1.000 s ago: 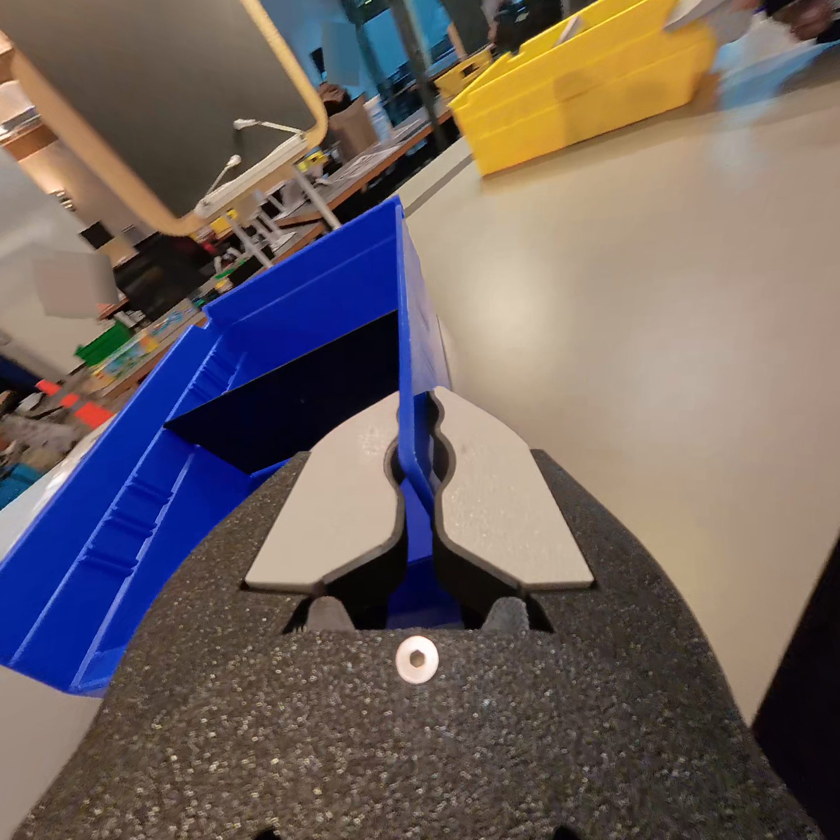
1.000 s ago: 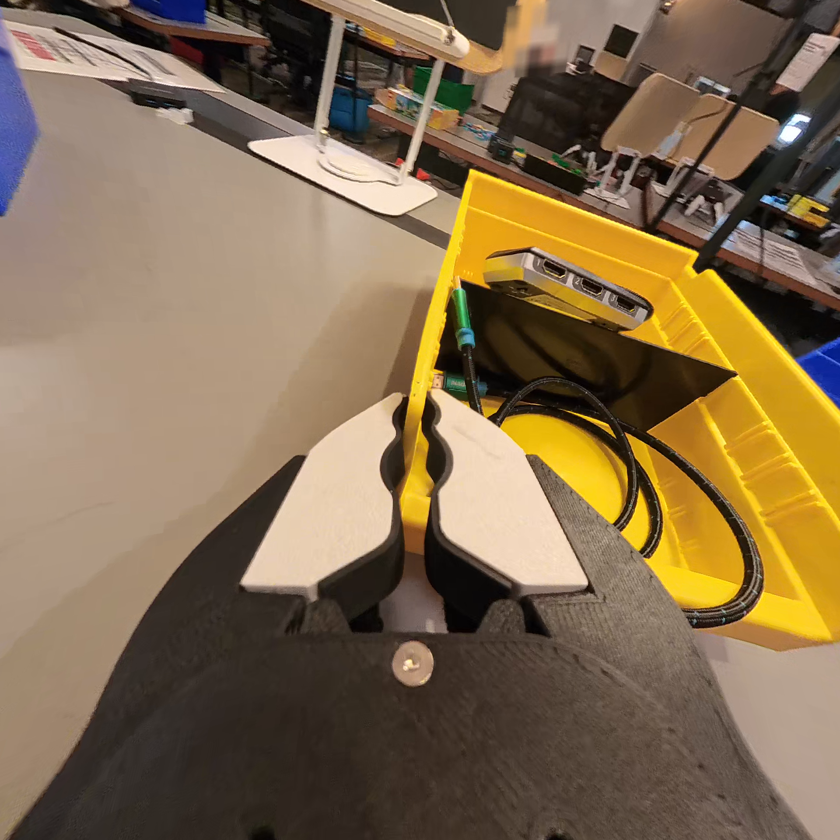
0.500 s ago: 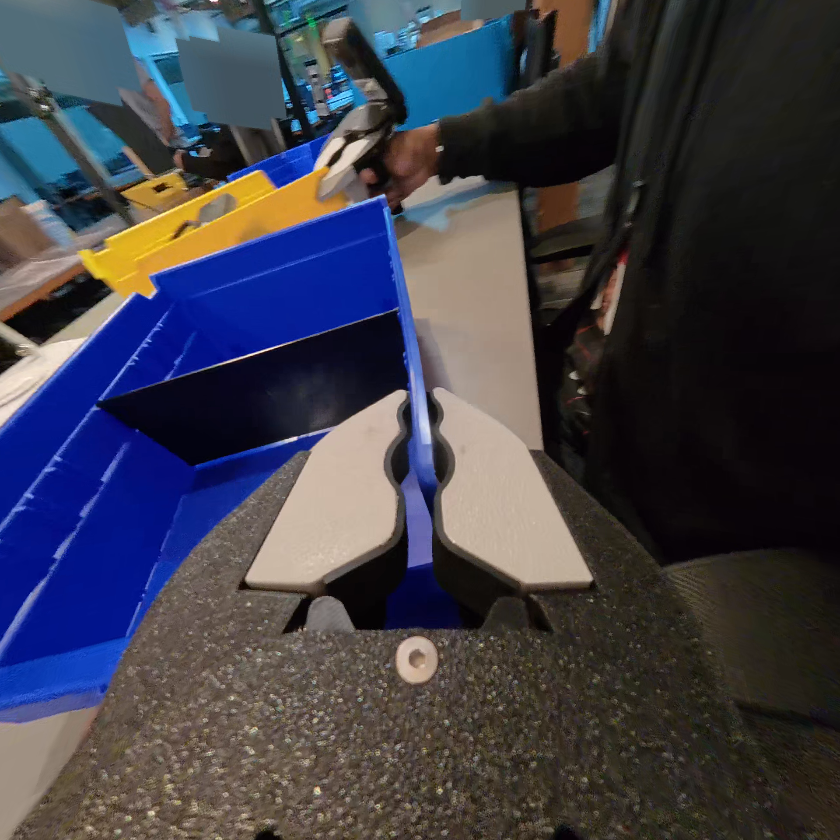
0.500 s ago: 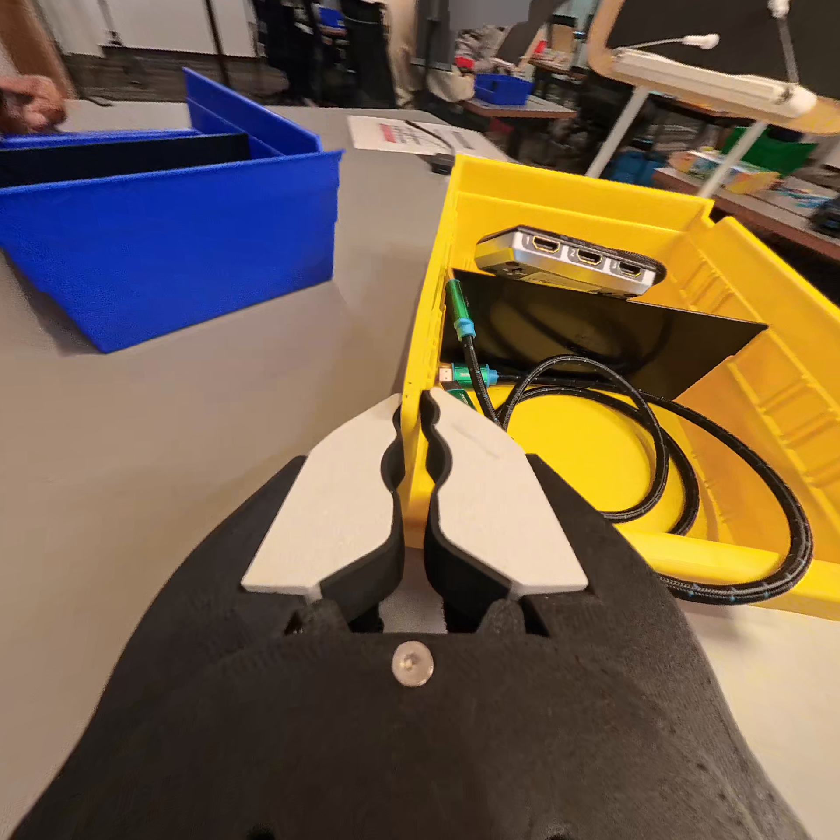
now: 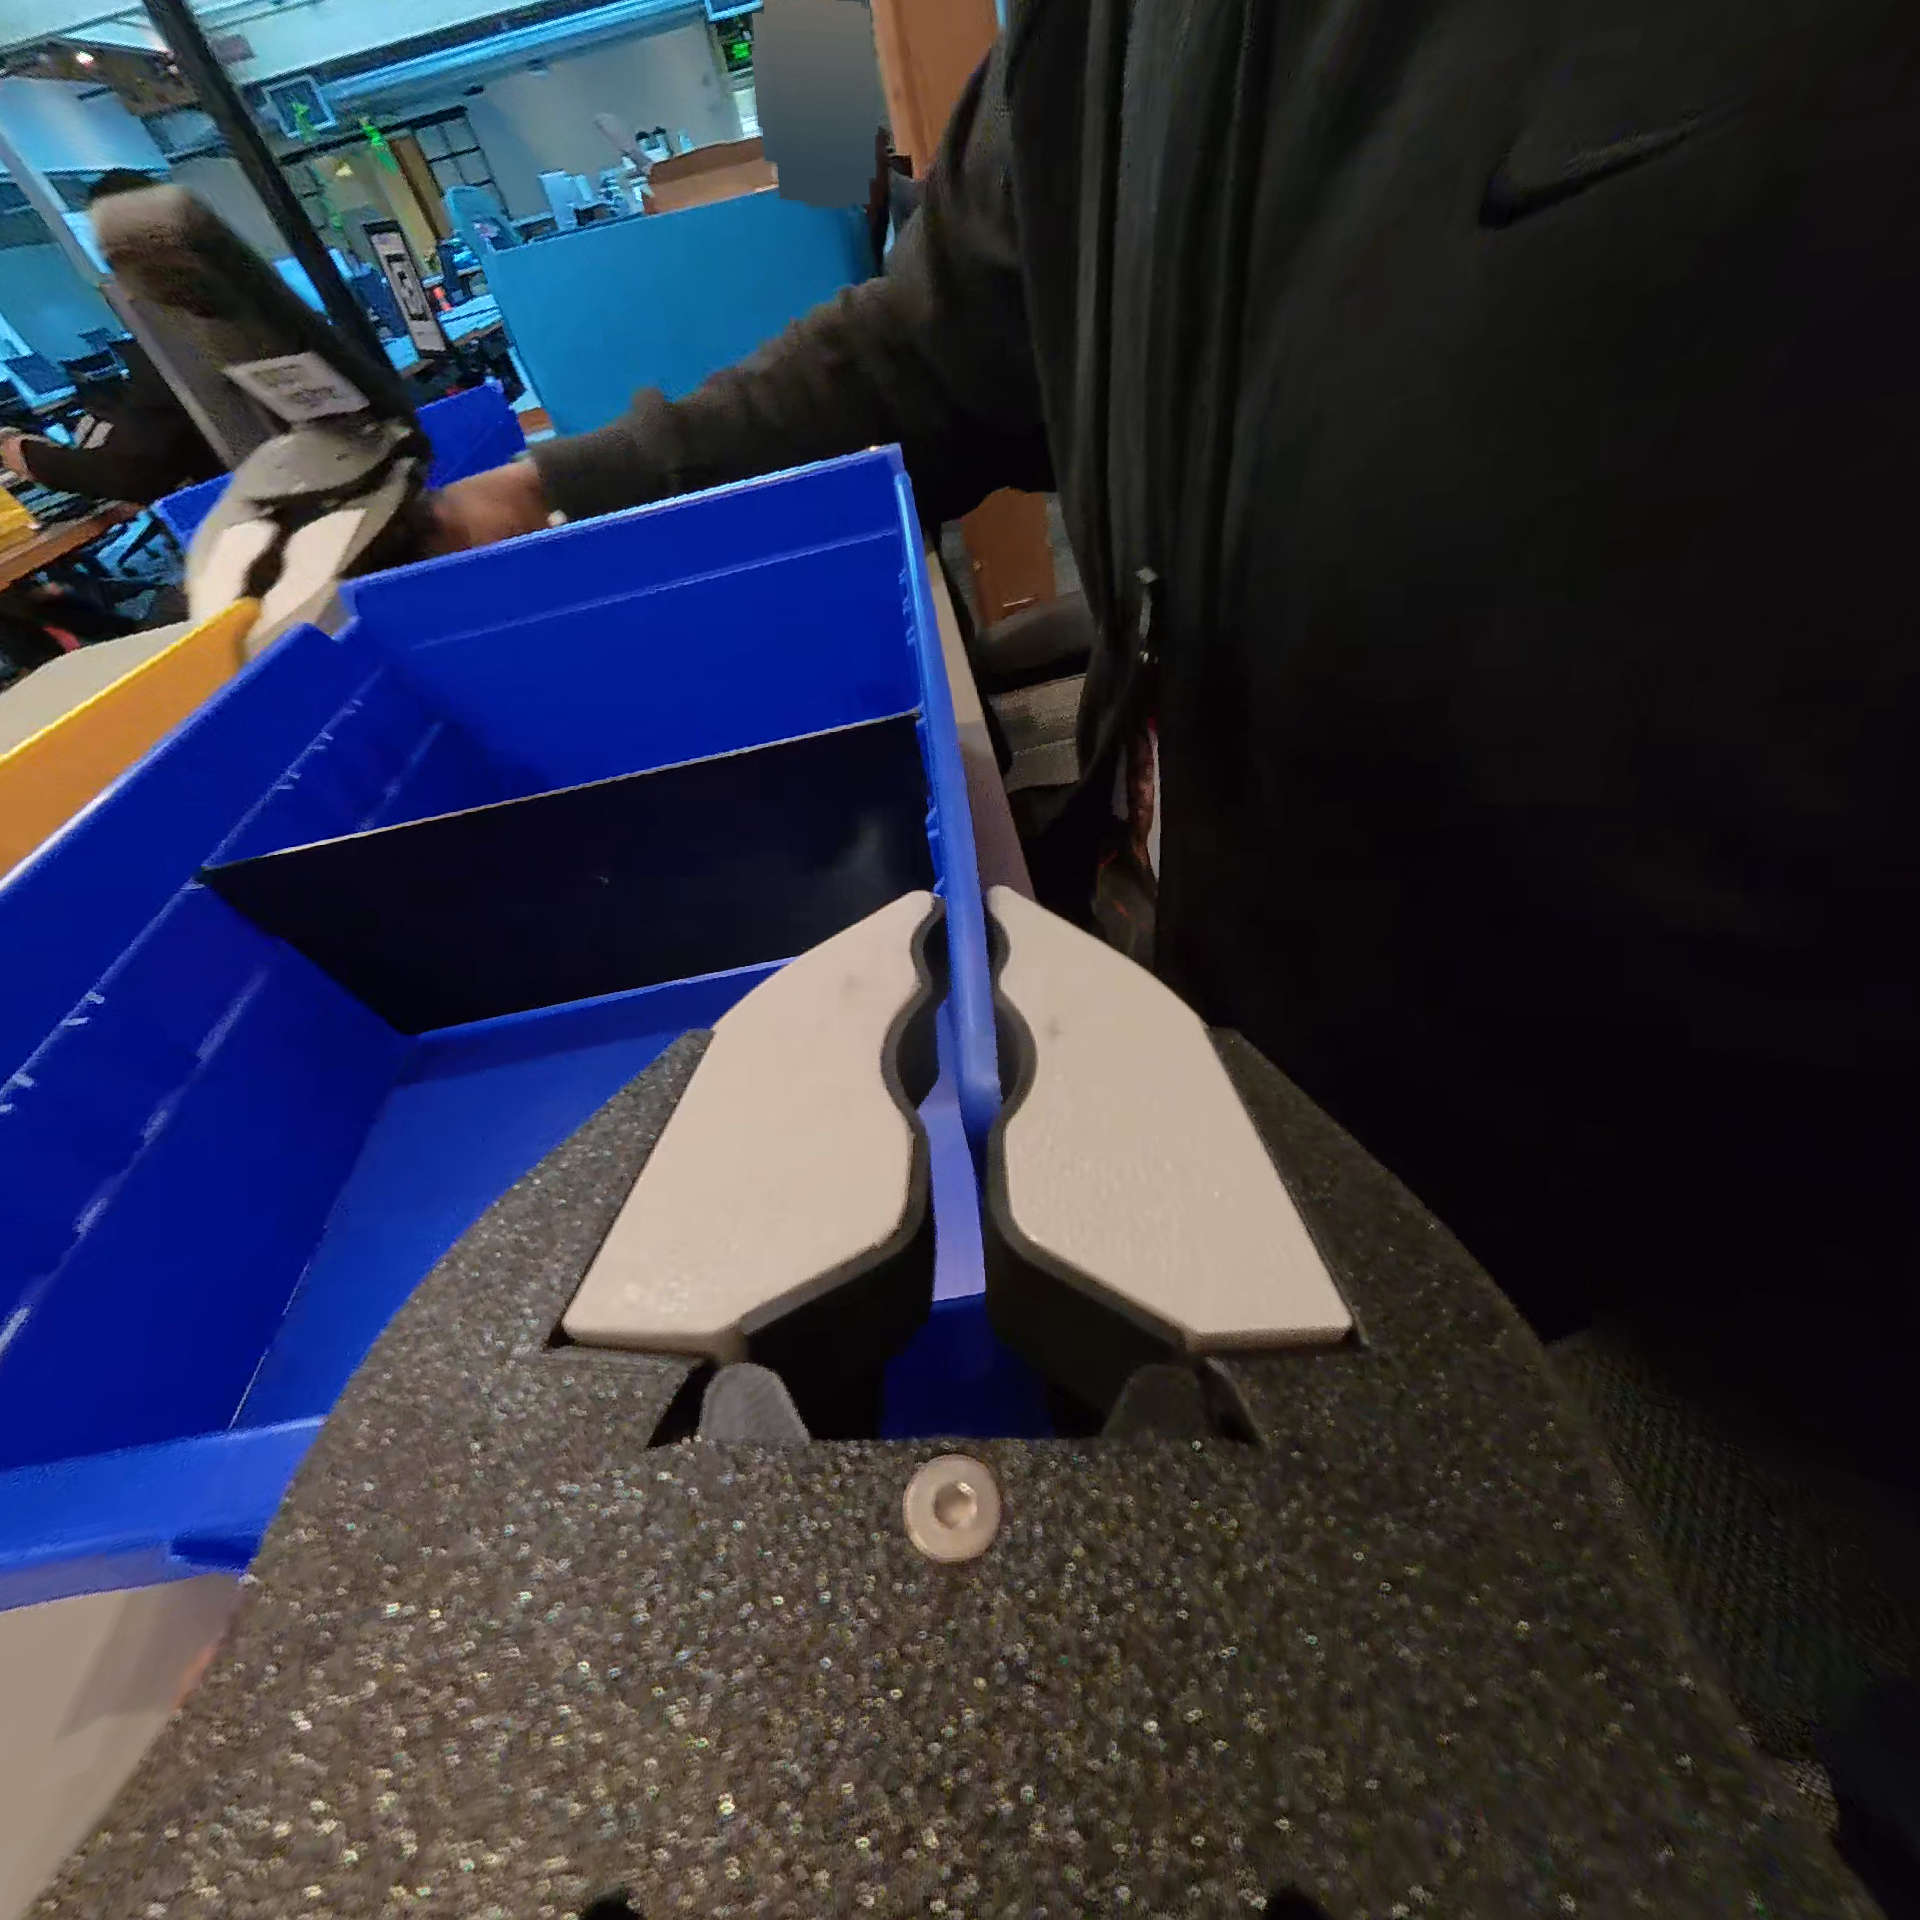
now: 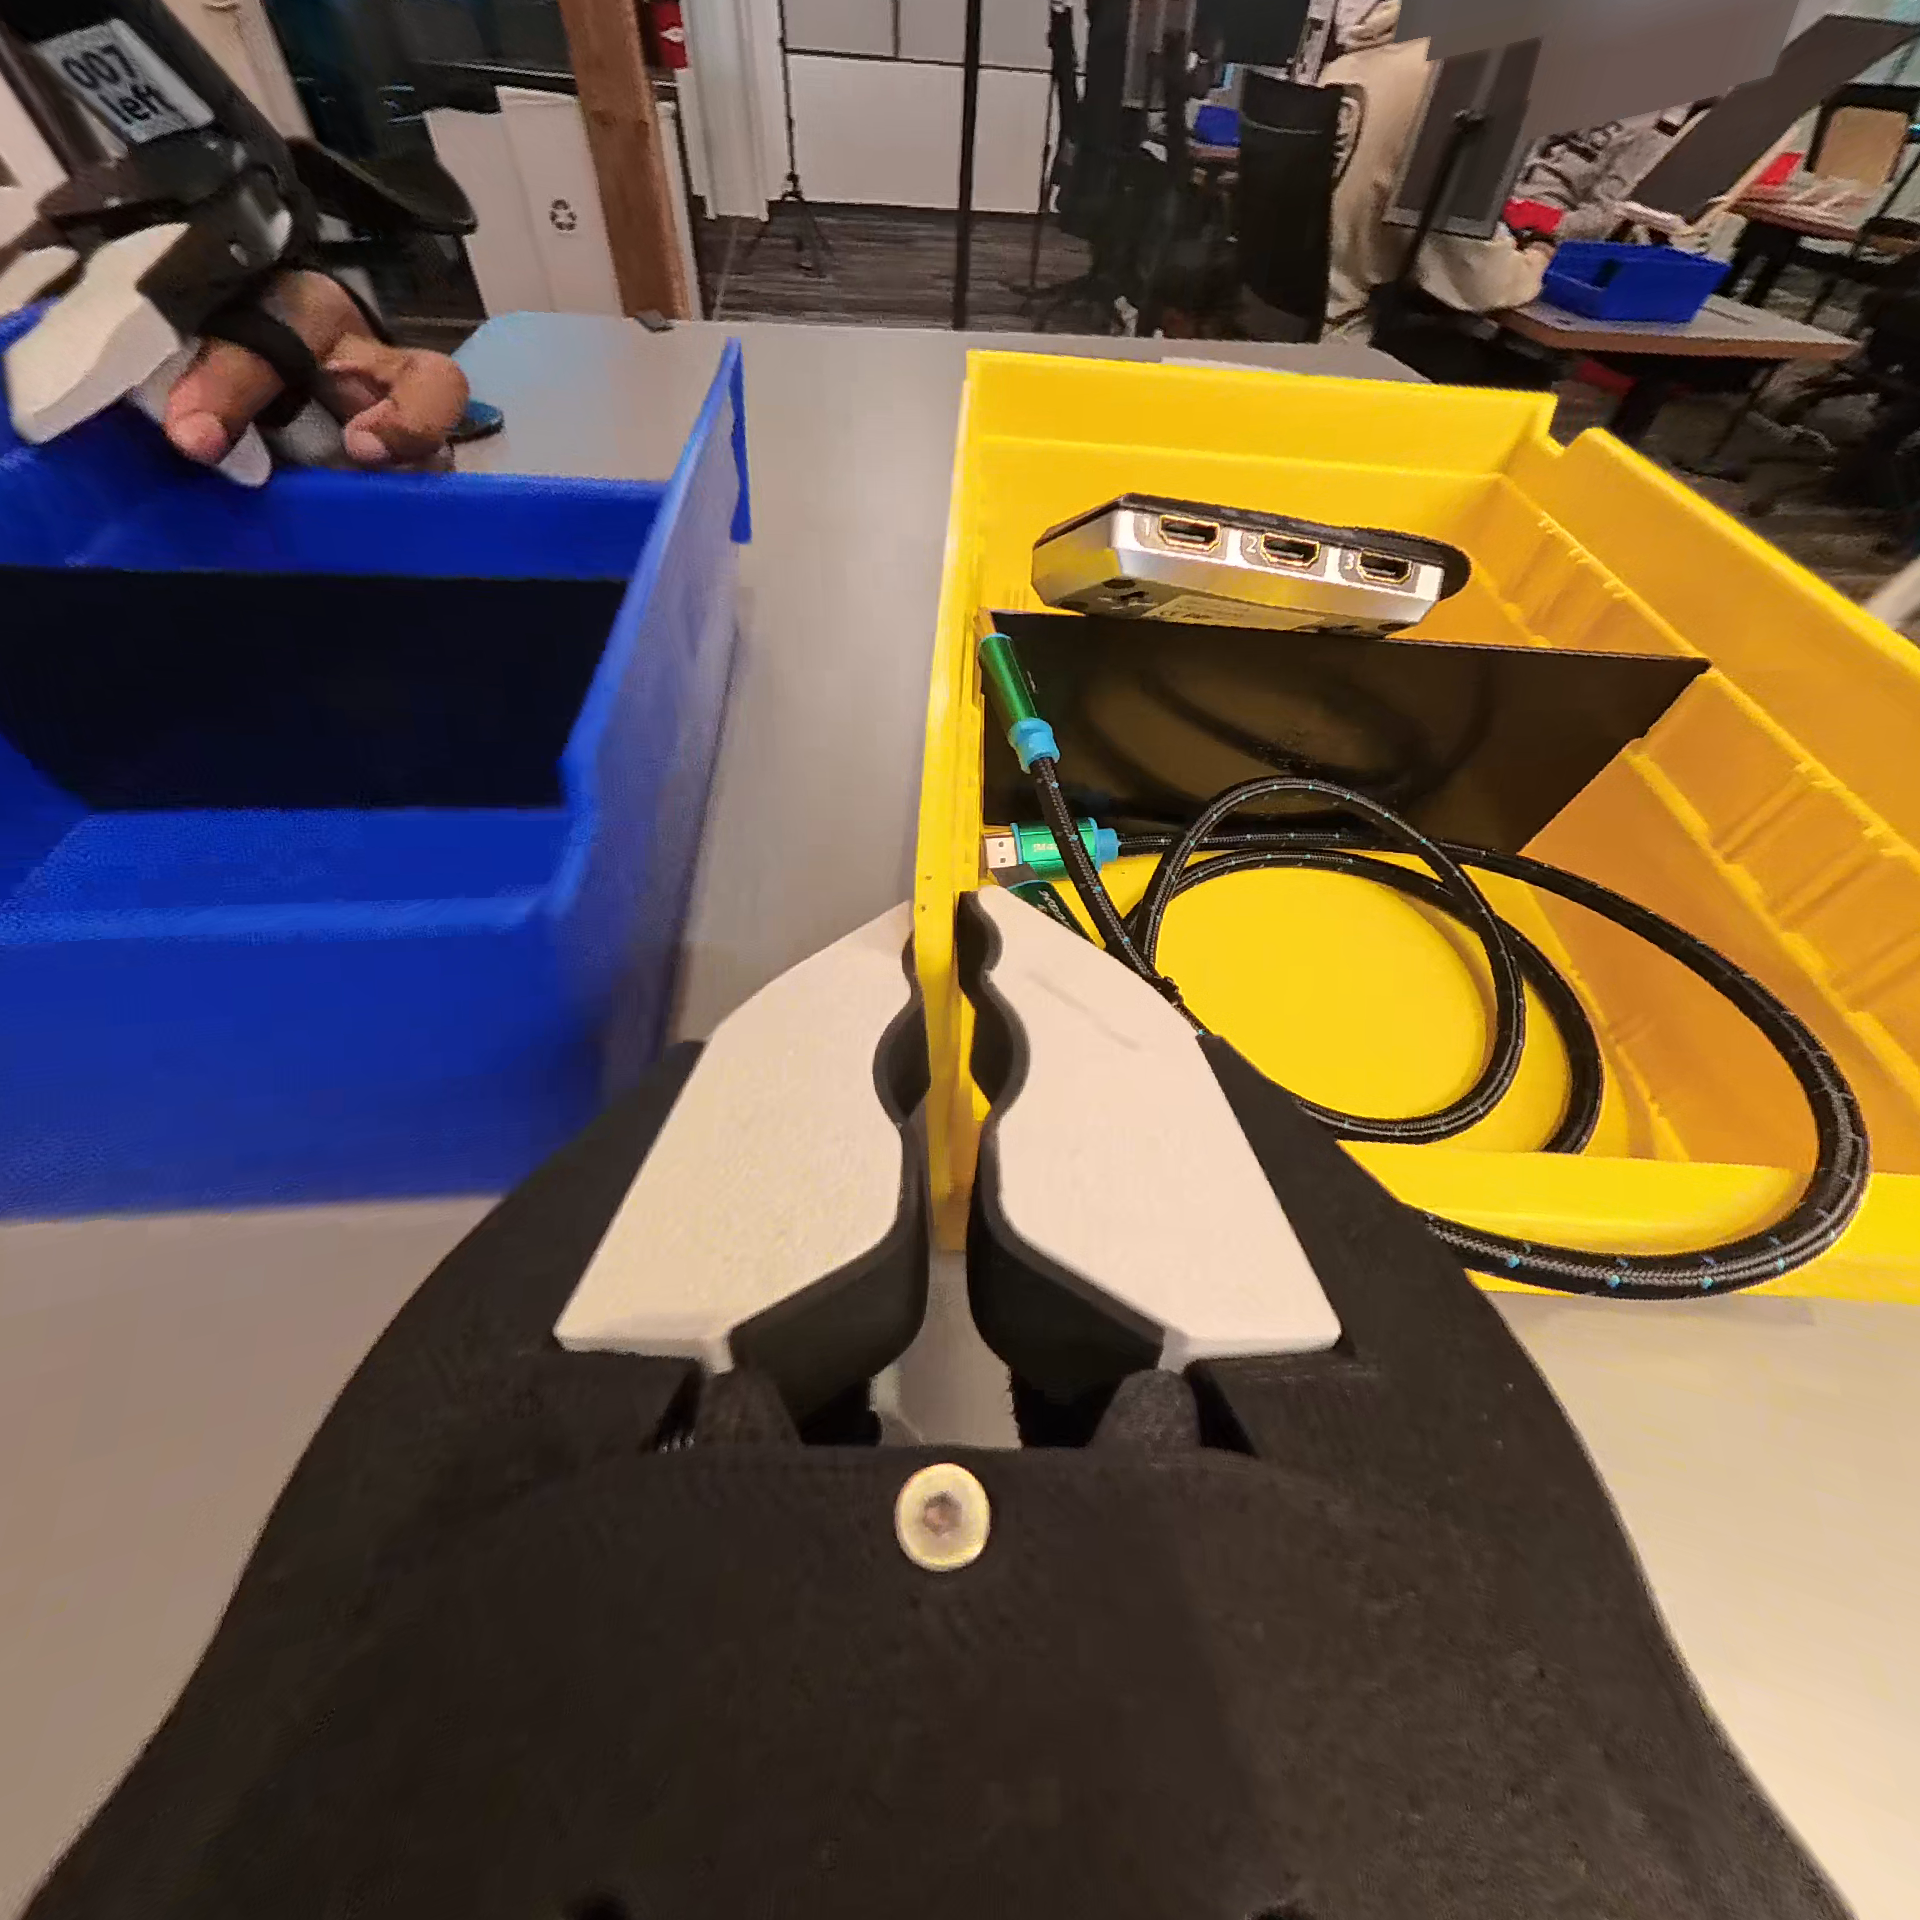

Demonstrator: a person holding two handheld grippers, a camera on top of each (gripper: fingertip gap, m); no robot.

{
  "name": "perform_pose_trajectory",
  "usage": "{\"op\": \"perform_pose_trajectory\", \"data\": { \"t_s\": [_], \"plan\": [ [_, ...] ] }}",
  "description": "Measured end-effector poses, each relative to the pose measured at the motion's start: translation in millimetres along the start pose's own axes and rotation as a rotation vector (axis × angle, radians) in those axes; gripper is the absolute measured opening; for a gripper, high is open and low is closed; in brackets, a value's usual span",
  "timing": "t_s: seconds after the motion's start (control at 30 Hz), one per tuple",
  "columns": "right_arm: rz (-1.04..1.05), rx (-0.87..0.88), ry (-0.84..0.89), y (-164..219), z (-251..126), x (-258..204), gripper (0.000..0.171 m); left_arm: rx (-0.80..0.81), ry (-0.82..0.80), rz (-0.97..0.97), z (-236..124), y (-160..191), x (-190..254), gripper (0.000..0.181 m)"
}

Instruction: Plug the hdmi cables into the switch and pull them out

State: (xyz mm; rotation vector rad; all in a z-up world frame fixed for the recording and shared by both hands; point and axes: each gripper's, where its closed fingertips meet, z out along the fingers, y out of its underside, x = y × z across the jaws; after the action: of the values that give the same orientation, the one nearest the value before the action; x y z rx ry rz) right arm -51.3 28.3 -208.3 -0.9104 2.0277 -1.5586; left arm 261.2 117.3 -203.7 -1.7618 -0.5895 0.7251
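Item: two bins on a grey table point(image 6: 831, 436), each held by one wall.

Left gripper point(image 5: 964, 1029): clenched on the right side wall of the blue bin point(image 5: 644, 644). A black divider point(image 5: 582, 873) crossed the bin; no contents were visible in it.

Right gripper point(image 6: 940, 1023): clenched on the left wall of the yellow bin point(image 6: 1247, 416), at its near corner.

Change over the last second: both bins had swung round and drawn together. The right wrist view, which had shown only the yellow bin and open table, now showed the blue bin just beside it on the left. Judgement: this was still arranging; no plugging had begun, and both grippers would have to let go first.

Task things, near to far from the right gripper:
- Green HDMI plug point(image 6: 1049, 844), just beyond the fingertips, on the bin floor.
- Braided black cable point(image 6: 1558, 1039), coiled to the right, one loop hanging over the front lip.
- Second green plug point(image 6: 1006, 681), leaning on the yellow bin's black divider point(image 6: 1351, 727).
- Switch point(image 6: 1247, 566), behind that divider, three empty ports facing the gripper.
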Motion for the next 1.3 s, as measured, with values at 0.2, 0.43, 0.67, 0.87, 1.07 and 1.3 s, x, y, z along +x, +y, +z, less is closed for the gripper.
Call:
{"op": "perform_pose_trajectory", "data": {
  "t_s": [0.2,0.43,0.67,0.87,1.07,1.3],
  "plan": [
    [-0.013,0.004,-0.07,-12,44,3,0.003,0.007,0.034,0.025,45,-10,0,0.003],
    [-0.078,0.035,-0.05,-55,39,7,0.02,0.044,0.026,-0.026,54,-20,-2,0.027],
    [0.085,-0.068,0.286,-88,-45,27,0.04,0.145,-0.178,-0.069,-6,-60,-36,0.059],
    [0.306,-0.312,0.341,-45,-84,-44,0.077,0.007,-1.01,-0.279,-128,-48,-202,0.063],
    [0.494,-0.526,0.443,-2,-110,-88,0.089,-0.235,-1.025,-0.6,-140,18,-311,0.07],
    [0.691,-0.566,0.243,29,-93,-134,0.061,-0.521,-0.824,-0.819,-110,96,-351,0.054]
  ]
}}
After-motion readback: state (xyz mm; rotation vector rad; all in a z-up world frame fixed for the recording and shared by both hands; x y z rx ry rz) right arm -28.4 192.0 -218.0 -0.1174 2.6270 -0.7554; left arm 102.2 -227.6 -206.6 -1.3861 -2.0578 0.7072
